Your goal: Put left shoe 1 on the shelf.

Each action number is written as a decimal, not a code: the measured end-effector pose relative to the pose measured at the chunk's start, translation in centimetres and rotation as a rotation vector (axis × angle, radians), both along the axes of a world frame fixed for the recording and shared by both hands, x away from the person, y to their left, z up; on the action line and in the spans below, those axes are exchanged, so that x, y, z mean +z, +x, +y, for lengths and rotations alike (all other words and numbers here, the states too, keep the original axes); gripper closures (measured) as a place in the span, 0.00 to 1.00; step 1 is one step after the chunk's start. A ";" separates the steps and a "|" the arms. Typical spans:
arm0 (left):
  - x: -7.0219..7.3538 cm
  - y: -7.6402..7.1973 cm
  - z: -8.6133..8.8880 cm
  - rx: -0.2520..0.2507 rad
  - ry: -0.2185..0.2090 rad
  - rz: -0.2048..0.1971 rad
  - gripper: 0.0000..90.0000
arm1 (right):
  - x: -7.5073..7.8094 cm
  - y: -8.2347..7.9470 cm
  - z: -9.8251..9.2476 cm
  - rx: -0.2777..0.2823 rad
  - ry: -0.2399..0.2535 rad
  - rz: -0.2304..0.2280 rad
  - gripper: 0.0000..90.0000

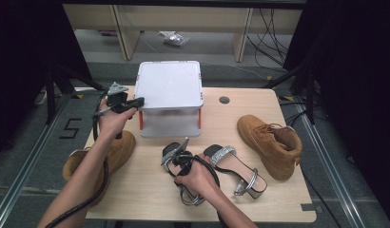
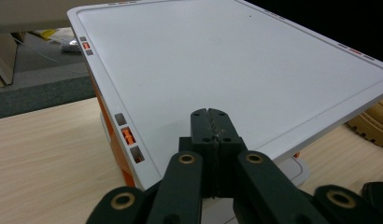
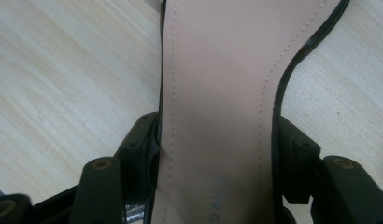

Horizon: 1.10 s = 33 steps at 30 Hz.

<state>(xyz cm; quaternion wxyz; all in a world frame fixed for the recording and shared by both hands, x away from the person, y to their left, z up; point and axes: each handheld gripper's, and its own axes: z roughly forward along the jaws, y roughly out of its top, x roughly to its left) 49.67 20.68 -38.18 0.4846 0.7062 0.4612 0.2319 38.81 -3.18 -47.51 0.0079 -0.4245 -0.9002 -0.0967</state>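
In the high view, the left gripper is pressed to the white square plastic shoe box's left rim

In the left gripper view, its jaws are shut, empty

In the right gripper view, the black pink-lined sandal, lying before the box, is clamped across its insole by the right gripper; a firm squeeze is advised before lifting

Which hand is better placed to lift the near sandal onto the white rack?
Right. The right gripper already has its jaws on either side of the sandal sole, close against its edges. The left gripper is shut and rests at the rack top's edge, away from the shoes.
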 end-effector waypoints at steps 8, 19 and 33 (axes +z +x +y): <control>0.0 0.0 0.0 0.008 -0.003 0.007 0.99 | 0.4 0.1 -0.1 0.012 0.104 0.000 0.48; 0.0 0.1 0.0 0.007 -0.011 0.005 0.99 | 2.5 3.0 1.7 -0.070 0.167 -0.108 0.48; 0.0 0.2 0.1 0.002 -0.016 0.014 0.99 | 1.4 8.9 5.6 -0.171 0.137 -0.144 0.48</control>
